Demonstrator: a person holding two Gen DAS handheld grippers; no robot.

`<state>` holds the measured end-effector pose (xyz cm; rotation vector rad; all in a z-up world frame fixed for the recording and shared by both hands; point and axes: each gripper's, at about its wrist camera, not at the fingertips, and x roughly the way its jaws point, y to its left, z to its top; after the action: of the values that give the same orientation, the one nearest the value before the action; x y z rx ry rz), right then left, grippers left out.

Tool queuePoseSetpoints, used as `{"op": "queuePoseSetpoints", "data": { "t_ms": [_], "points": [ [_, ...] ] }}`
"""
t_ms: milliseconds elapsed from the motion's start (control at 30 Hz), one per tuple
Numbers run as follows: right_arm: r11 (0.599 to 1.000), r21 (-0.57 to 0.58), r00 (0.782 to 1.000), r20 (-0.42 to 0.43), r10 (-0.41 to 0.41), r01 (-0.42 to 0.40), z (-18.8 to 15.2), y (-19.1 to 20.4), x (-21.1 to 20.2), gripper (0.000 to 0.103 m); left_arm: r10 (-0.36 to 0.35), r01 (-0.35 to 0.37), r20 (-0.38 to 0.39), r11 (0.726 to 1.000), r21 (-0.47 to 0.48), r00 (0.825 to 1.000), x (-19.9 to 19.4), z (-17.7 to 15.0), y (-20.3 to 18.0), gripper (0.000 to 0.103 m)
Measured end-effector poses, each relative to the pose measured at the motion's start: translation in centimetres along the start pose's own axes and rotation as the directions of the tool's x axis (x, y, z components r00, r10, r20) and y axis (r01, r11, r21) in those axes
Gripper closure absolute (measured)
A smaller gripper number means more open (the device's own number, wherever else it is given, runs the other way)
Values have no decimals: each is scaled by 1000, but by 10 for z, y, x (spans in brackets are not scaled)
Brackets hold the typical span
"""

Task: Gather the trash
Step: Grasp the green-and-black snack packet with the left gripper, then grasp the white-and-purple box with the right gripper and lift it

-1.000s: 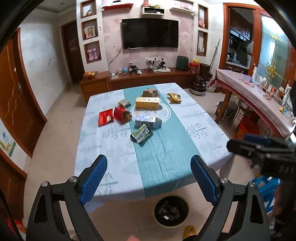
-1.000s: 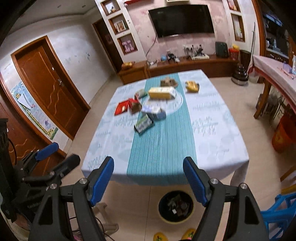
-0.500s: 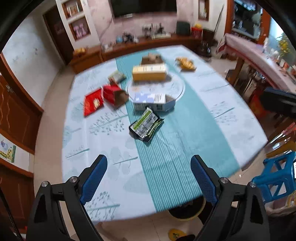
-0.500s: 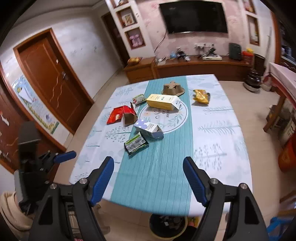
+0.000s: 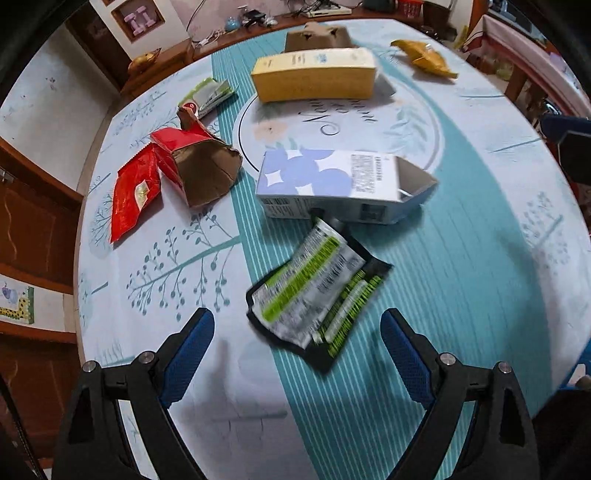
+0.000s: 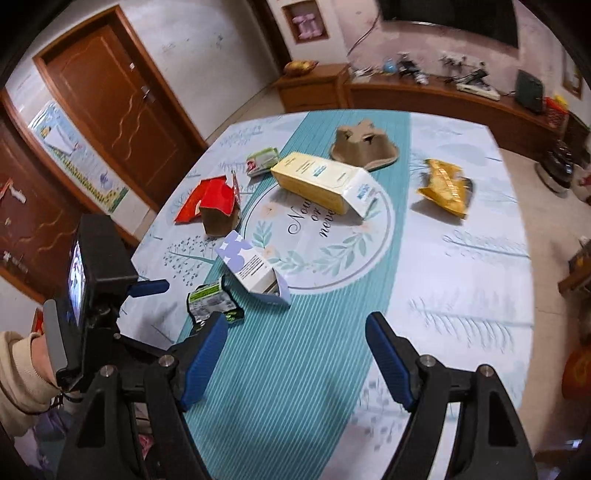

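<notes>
Trash lies on the table. A black and green wrapper (image 5: 317, 295) lies just ahead of my open, empty left gripper (image 5: 297, 341); it also shows in the right wrist view (image 6: 212, 302). Behind it lie a white and blue carton (image 5: 340, 184), a torn red box (image 5: 195, 162), a red sachet (image 5: 135, 192), a yellow box (image 5: 314, 77), a yellow bag (image 5: 424, 55) and a brown cardboard tray (image 5: 317, 35). My right gripper (image 6: 295, 349) is open and empty above the teal runner (image 6: 295, 369), with the left gripper's body (image 6: 96, 280) at its left.
A small green and white packet (image 5: 208, 94) lies at the table's far left. The table's (image 6: 461, 277) near edge lies under my grippers. A wooden door (image 6: 122, 103) and a low TV cabinet (image 6: 424, 96) stand beyond the table.
Both grippers have moved forward and down over the table. The trash now looks much closer, and the bin on the floor has dropped out of view. Both stay open.
</notes>
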<state>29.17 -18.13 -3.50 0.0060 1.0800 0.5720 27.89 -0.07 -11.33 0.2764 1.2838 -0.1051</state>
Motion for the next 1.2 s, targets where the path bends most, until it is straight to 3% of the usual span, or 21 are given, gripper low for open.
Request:
{"op": "queuePoseSetpoints", "data": {
  "t_ms": [200, 333, 400, 433, 533, 567, 600, 767, 867, 1067, 1200],
  "points": [
    [995, -80, 998, -42, 50, -53, 21, -5, 29, 26, 16, -16, -39, 1000, -14, 999, 18, 18, 4, 13],
    [988, -127, 994, -78, 81, -90, 33, -1, 47, 26, -37, 35, -48, 998, -51, 998, 24, 27, 13, 18],
    [983, -151, 992, -92, 92, -105, 38, 2, 55, 26, -110, 105, -51, 990, -98, 993, 27, 33, 22, 40],
    [979, -169, 990, -99, 99, -114, 40, 5, 59, 26, -137, 130, -53, 983, -127, 989, 28, 34, 26, 46],
    [968, -213, 987, -119, 110, -134, 46, 13, 72, 26, -128, 117, -51, 975, -187, 990, 28, 37, 38, 69],
    [965, -225, 986, -127, 112, -139, 47, 16, 76, 26, -125, 112, -49, 973, -204, 991, 28, 37, 41, 85],
    [962, -232, 984, -135, 115, -144, 48, 18, 80, 26, -123, 109, -51, 967, -229, 991, 29, 37, 45, 88],
    [943, -290, 978, -175, 115, -162, 51, 35, 101, 26, -143, 119, -30, 909, -399, 989, 28, 27, 71, 93],
    [930, -337, 978, -191, 84, -146, 49, 46, 112, 26, -151, 121, -20, 861, -493, 988, 25, 14, 82, 94],
    [924, -369, 978, -210, 16, -95, 43, 56, 132, 55, -161, 141, 14, 814, -563, 987, 13, -13, 77, 94],
    [934, -351, 976, -218, -14, -65, 39, 57, 135, 64, -153, 141, 28, 809, -571, 988, 0, -26, 65, 94]
  ]
}}
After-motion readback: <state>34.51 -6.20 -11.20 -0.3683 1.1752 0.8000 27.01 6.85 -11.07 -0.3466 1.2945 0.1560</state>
